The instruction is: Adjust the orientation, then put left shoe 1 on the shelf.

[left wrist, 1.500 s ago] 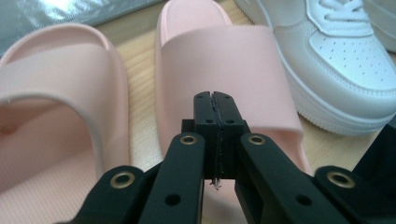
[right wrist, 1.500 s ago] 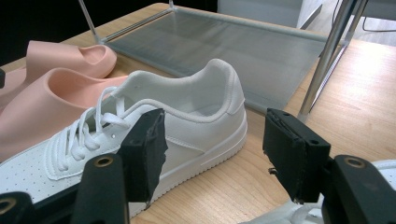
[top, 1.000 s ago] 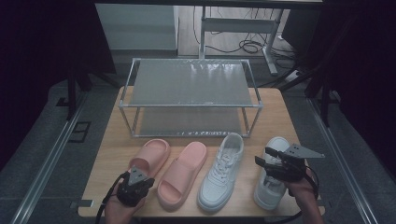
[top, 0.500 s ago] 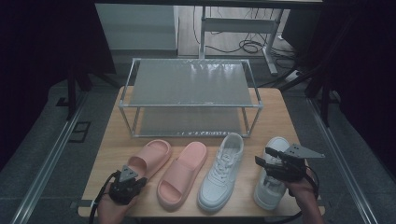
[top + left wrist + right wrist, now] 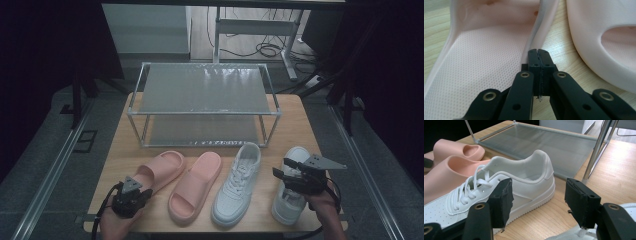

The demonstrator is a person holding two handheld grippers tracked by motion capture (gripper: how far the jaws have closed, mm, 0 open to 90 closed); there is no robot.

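Observation:
Two pink slippers and two white sneakers lie in a row on the wooden table. My left gripper point(image 5: 139, 194) is at the heel of the left slipper point(image 5: 160, 172). In the left gripper view its jaws point(image 5: 539, 51) are pressed together, tips at the slipper's point(image 5: 486, 50) inner side rim, with the other slipper point(image 5: 599, 37) to the right. My right gripper point(image 5: 280, 167) hovers open over the right sneaker point(image 5: 297, 155). In the right gripper view point(image 5: 539, 185) the left sneaker point(image 5: 529, 177) lies beyond the wide-apart jaws, untouched.
A two-tier metal rack point(image 5: 205, 90) with grey shelves stands behind the shoes; its lower shelf point(image 5: 549, 145) and a leg are close to the left sneaker's heel. The table's front edge point(image 5: 200, 231) runs just behind both hands. Cables lie on the floor beyond.
My left gripper has shifted a little to the left along the table's front, staying shut. The right gripper has held still and open.

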